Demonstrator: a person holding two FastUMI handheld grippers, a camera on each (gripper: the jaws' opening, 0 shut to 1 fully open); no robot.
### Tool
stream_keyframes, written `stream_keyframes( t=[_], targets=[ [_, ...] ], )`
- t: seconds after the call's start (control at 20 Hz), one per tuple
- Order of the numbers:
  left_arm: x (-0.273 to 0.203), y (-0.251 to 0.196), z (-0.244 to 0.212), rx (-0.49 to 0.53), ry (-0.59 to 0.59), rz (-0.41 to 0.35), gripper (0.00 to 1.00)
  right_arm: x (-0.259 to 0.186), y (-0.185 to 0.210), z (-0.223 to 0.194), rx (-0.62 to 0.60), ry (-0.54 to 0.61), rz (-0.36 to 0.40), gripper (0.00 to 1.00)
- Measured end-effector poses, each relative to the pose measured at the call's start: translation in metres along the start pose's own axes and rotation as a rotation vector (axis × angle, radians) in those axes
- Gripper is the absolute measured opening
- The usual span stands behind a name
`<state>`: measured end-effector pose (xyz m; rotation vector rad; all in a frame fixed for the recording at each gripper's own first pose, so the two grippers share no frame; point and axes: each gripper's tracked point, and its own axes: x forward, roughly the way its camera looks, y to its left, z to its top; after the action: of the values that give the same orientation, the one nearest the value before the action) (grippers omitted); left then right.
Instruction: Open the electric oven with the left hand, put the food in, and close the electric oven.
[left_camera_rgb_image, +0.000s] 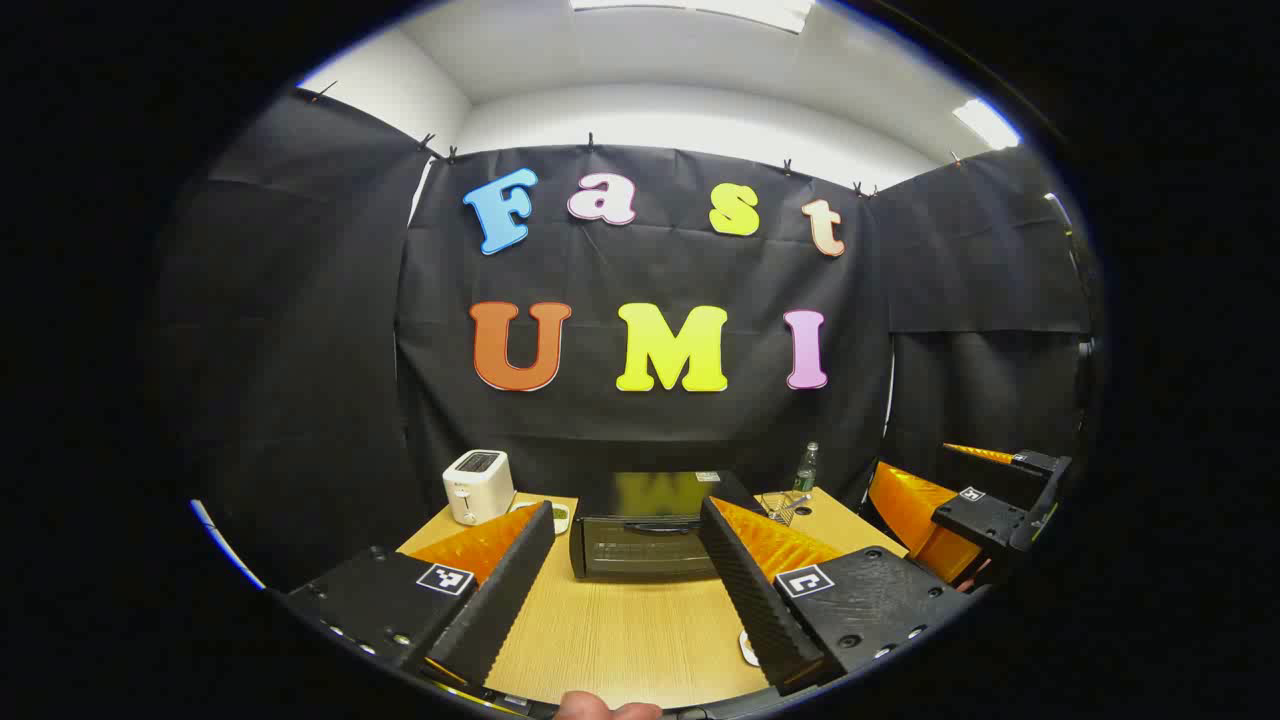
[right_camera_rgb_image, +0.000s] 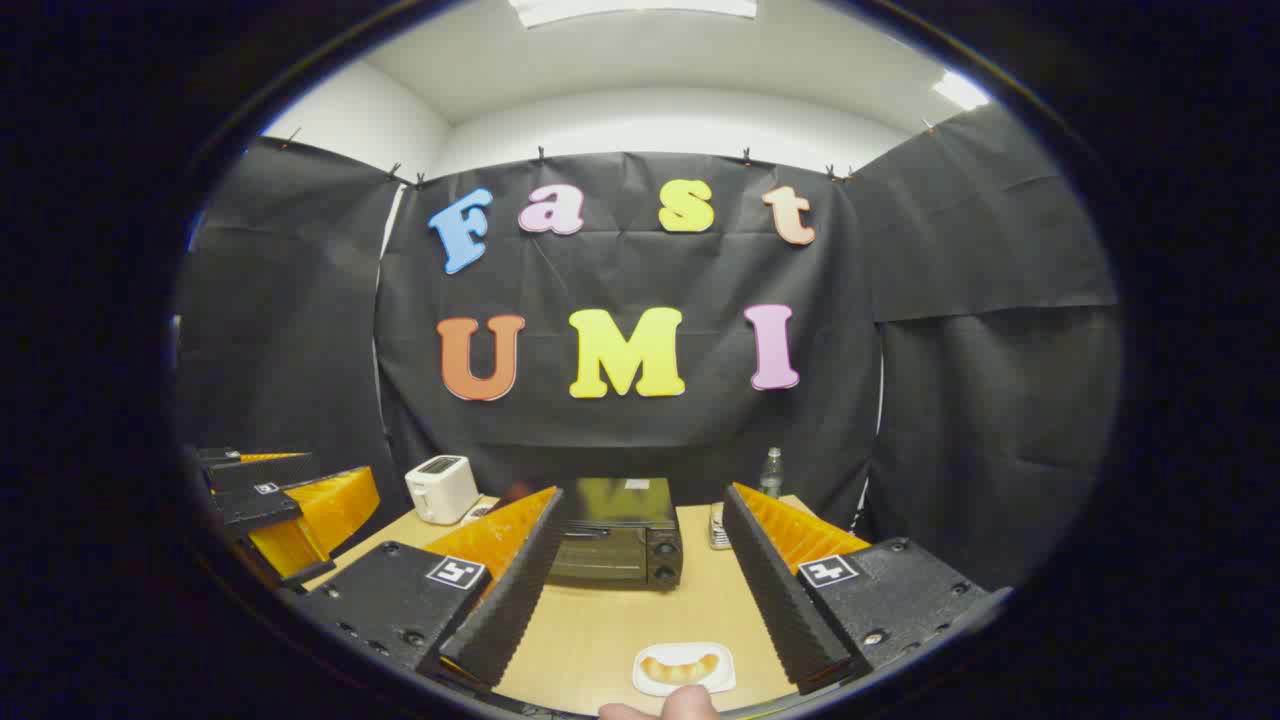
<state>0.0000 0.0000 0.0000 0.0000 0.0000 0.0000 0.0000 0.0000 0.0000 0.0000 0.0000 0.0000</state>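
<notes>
- Left gripper (left_camera_rgb_image: 625, 575) hovered above the wooden tabletop (left_camera_rgb_image: 630, 630), fingers spread wide w/ nothing between them; a fingertip of the holding hand (left_camera_rgb_image: 605, 708) showed at the bottom edge.
- Electric oven (left_camera_rgb_image: 640, 535) sat at the back-centre of the tabletop, door closed, seen straight ahead between the left fingers.
- White toaster (left_camera_rgb_image: 478, 486) stood left of the oven, a small white dish (left_camera_rgb_image: 560, 516) w/ sth green between them; too small to tell what.
- Behind the oven to the right: a clear bottle (left_camera_rgb_image: 806, 468) & a wire rack (left_camera_rgb_image: 785, 505).
- Right gripper (right_camera_rgb_image: 640, 585) was also held off the tabletop, fingers parted & empty.
- In right gripper view, food – a croissant-like pastry (right_camera_rgb_image: 680, 668) – lay on a white rectangular plate (right_camera_rgb_image: 684, 670) at the near edge of the tabletop, well apart from the oven, just below the gap between the fingers.
- Square black-and-white marker tags (left_camera_rgb_image: 444, 578) sat on the finger mounts; no legible wording. Oven label too small to read.
- Other gripper (left_camera_rgb_image: 985, 515) showed at the right edge of left gripper view.
</notes>
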Motion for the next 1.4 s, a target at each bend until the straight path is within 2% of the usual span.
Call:
stream_keyframes(
  t=[1.4],
  targets=[
    [0.005, -0.014, -0.008, -0.009, 0.0, -0.006, 0.94, -0.001, -0.014, 0.001, 0.015, 0.01, -0.001, 0.98]
  ],
)
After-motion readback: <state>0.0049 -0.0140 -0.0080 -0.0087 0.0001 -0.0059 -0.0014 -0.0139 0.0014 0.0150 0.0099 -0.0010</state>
